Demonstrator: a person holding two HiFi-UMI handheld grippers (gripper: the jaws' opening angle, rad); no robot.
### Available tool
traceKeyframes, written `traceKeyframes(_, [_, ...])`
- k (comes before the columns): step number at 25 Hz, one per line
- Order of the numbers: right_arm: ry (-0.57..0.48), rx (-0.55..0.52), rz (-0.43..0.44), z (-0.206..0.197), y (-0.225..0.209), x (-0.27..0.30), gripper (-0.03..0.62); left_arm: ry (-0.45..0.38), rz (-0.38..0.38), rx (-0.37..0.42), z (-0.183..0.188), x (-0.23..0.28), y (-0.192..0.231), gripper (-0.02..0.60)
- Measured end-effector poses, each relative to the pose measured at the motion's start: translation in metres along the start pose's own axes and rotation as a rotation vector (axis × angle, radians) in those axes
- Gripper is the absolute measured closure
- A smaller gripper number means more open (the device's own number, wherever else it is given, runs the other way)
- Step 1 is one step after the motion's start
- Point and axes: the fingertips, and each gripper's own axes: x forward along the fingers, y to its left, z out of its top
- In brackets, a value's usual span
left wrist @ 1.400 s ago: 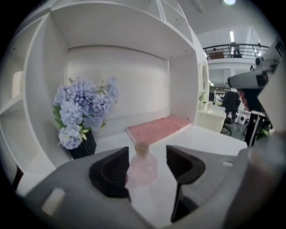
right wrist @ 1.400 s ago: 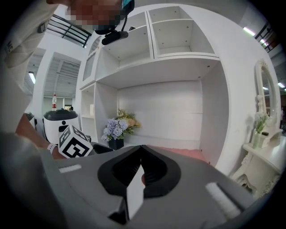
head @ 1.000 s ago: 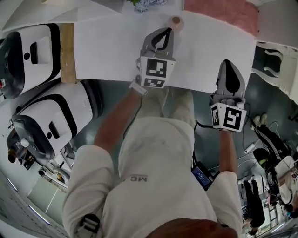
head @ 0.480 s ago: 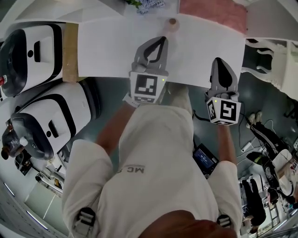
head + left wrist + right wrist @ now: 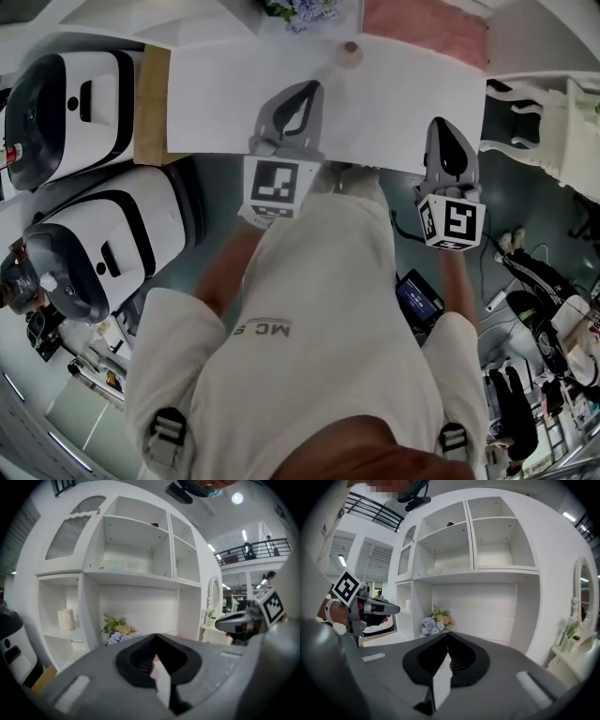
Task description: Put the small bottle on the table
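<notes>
Head view: I saw the small bottle standing upright near the far edge of the white tabletop. It was just beyond my left gripper, while the right gripper was farther off.

Left gripper view: jaws pressed together, empty, no bottle showing.

Right gripper view: jaws likewise closed on nothing.

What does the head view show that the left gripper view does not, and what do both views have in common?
Only the head view: the small bottle standing on the white table, apart from both grippers, and two white machines at the left.

Only the left gripper view: the white shelf unit with a white container on it, and a balcony far behind.

Both: the flowers, the left gripper with jaws together and nothing between them, and the right gripper.
</notes>
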Motion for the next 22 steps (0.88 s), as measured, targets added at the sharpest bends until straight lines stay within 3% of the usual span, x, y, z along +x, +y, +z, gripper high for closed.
traceKeyframes(12, [-0.046, -0.039, 0.010, 0.028, 0.017, 0.001, 0.594, -0.021, 0.010, -0.026, 0.011, -0.023, 0.008, 0.580])
traceKeyframes(22, [-0.047, -0.046, 0.011, 0.029, 0.023, -0.001, 0.594, -0.031, -0.011, -0.020, 0.013, -0.027, 0.006, 0.580])
